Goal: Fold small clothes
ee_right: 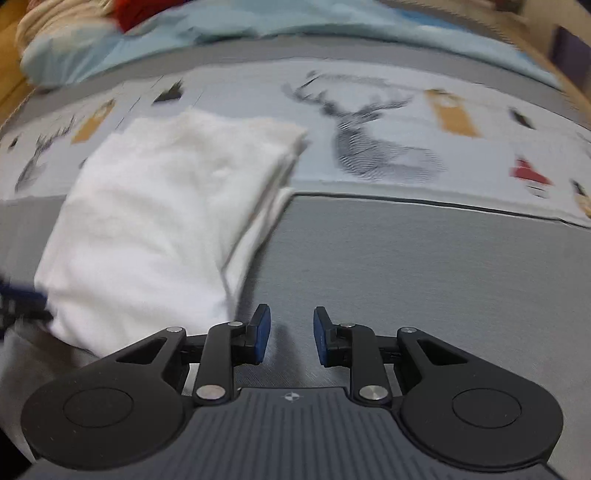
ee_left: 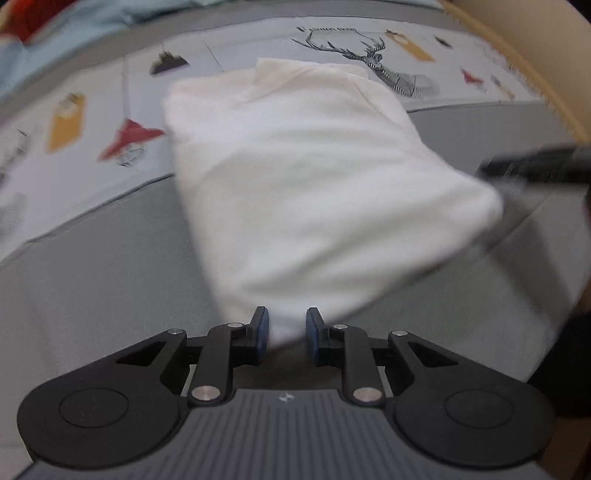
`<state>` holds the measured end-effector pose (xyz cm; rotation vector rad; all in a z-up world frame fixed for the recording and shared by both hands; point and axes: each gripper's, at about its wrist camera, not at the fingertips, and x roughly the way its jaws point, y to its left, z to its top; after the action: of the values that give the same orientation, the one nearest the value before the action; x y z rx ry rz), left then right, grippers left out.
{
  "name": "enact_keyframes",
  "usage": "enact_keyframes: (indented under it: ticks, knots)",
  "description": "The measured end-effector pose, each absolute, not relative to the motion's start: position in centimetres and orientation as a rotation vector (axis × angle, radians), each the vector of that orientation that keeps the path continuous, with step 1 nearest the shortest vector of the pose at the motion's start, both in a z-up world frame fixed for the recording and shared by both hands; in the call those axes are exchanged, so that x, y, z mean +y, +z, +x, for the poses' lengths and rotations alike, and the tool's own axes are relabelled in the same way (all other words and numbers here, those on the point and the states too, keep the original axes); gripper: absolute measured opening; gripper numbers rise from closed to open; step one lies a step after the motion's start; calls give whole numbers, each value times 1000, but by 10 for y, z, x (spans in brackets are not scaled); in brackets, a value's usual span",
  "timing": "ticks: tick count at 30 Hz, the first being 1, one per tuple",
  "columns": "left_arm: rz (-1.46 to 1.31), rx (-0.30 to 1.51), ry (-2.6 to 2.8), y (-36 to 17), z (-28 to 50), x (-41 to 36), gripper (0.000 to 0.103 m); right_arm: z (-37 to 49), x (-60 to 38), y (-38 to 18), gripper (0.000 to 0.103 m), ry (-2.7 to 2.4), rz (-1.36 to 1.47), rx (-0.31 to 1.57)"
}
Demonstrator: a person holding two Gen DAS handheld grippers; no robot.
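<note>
A white folded garment (ee_left: 314, 177) lies on the bed, across the grey strip and the printed cover. My left gripper (ee_left: 287, 330) is open, with the garment's near corner lying between its blue pads, not pinched. The garment also shows in the right wrist view (ee_right: 159, 221), to the left, with stacked layers along its right edge. My right gripper (ee_right: 291, 334) is open and empty over the grey sheet (ee_right: 406, 277), just right of the garment's near edge. The right gripper shows as a dark blur at the right edge of the left view (ee_left: 535, 166).
The bed cover (ee_right: 369, 147) carries a deer print and small coloured figures. A light blue blanket (ee_right: 258, 22) and red and cream clothes (ee_right: 92, 14) lie at the far side. A wooden bed edge (ee_left: 535, 55) runs at the right.
</note>
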<state>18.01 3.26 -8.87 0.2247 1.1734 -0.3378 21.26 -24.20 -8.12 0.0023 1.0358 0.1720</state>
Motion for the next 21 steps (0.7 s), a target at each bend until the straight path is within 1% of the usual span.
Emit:
enact_keyframes:
  ticks: [1,3,4,5,6,7,9,11,14,16,19,21]
  knots:
    - [246,1129,-311,-77,170,32,30,206,-247,-70,28,160,31,1000]
    - [220,1005,-266,-47,144,33,52,184,-255,-39,31,153,92,873]
    - [189,934,-243,-29,128,34,57,172,-257,-26,38,163,113,819]
    - [167,877,-227,-16,115,35,64,157,-257,-11,43,175,133,759]
    - [146,813,-211,-1,99,35,70,142,-256,2,54,184,143,706]
    - [134,760,-200,11,84,33,72,127,-255,12,64,187,147,661]
    - [123,650,-151,33,55,26,79,100,-250,28,70,188,146,592]
    - [114,581,-106,47,33,16,83,70,-245,36,72,183,137,541]
    - [60,543,-69,52,4,11,83,34,-235,38,80,175,128,501]
    - [-2,569,-35,41,-9,12,84,17,-226,40,84,183,110,475]
    - [-45,707,-1,19,-14,14,84,10,-214,29,85,174,67,495]
    - [-39,697,6,20,-12,14,84,8,-211,24,85,165,81,538]
